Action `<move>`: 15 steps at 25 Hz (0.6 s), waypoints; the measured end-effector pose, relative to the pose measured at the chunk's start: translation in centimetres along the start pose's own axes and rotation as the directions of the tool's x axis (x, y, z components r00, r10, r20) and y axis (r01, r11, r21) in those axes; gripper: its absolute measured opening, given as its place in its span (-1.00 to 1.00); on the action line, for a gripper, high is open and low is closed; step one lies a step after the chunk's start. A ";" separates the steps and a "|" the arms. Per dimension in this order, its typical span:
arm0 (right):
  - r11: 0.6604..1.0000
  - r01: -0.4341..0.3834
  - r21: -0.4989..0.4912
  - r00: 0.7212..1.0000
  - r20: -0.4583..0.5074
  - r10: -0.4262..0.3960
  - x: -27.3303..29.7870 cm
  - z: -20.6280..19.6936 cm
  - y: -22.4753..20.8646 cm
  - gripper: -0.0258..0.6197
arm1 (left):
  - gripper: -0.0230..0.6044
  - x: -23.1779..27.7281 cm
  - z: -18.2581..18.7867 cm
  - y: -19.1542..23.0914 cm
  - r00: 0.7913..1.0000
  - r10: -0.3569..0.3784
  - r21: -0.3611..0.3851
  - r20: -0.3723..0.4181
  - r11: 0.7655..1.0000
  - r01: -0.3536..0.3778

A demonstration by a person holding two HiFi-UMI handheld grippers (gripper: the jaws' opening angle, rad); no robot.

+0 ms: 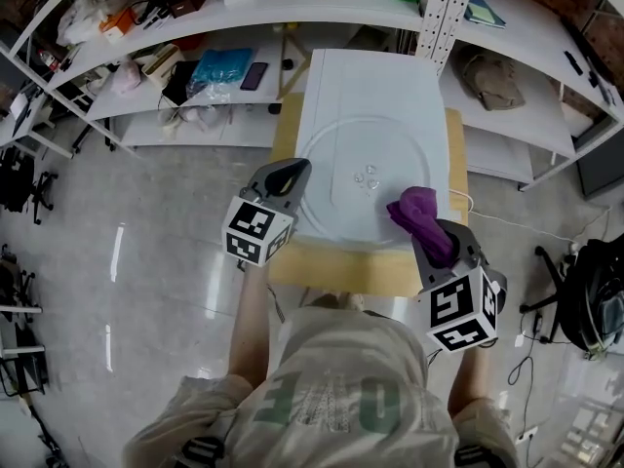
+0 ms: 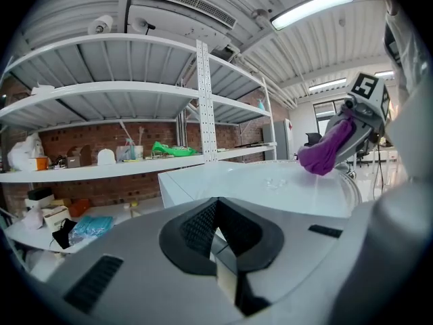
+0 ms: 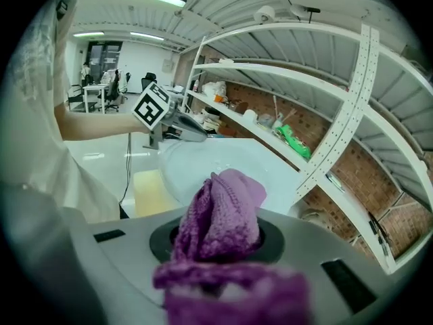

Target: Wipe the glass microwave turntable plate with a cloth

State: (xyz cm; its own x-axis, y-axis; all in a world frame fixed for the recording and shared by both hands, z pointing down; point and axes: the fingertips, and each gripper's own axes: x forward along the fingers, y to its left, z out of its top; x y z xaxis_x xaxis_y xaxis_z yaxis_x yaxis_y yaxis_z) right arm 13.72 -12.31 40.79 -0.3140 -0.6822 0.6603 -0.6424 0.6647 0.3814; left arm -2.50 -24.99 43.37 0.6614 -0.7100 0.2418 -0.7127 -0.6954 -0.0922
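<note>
A clear glass turntable plate (image 1: 361,144) lies flat on a white board (image 1: 341,76) on a small wooden table (image 1: 331,266). My left gripper (image 1: 295,171) is shut, its tips at the plate's left rim; I cannot tell if they touch the glass. In the left gripper view the jaws (image 2: 216,246) meet with nothing seen between them, and the plate (image 2: 291,188) lies just beyond. My right gripper (image 1: 421,220) is shut on a bunched purple cloth (image 1: 417,208), which sits at the plate's near right rim. The cloth (image 3: 223,215) fills the right gripper view and hides those jaws.
White metal shelving (image 1: 292,13) wraps round the back and both sides, loaded with bags, tools and a blue packet (image 1: 219,68). A cable (image 1: 468,203) trails off the table's right side. A black backpack (image 1: 595,295) stands on the floor at right.
</note>
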 end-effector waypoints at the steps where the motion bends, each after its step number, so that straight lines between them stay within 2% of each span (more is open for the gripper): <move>1: 1.000 -0.020 -0.016 1.000 0.006 0.020 0.0 0.4 0.5 -0.77 | -0.92 0.1 0.0 -0.1 1.000 -0.001 0.000 0.000 1.000 0.001; 9: 0.974 -0.192 -0.120 0.978 0.055 0.200 1.6 4.0 5.3 -0.77 | -0.92 0.2 0.1 -0.2 1.000 -0.005 -0.007 0.003 1.000 0.005; 15: 0.943 -0.261 -0.205 0.958 0.068 0.280 4.0 6.9 7.4 -0.77 | -0.92 0.2 0.1 -0.3 1.000 -0.008 -0.016 0.015 1.000 0.008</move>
State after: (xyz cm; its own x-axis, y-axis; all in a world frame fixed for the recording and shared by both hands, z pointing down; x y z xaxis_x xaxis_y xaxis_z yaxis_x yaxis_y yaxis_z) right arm 2.89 -12.22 41.78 -0.5279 -0.4883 0.6949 -0.3809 0.8674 0.3202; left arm -2.14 -24.99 43.36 0.6702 -0.7063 0.2282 -0.7112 -0.6990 -0.0748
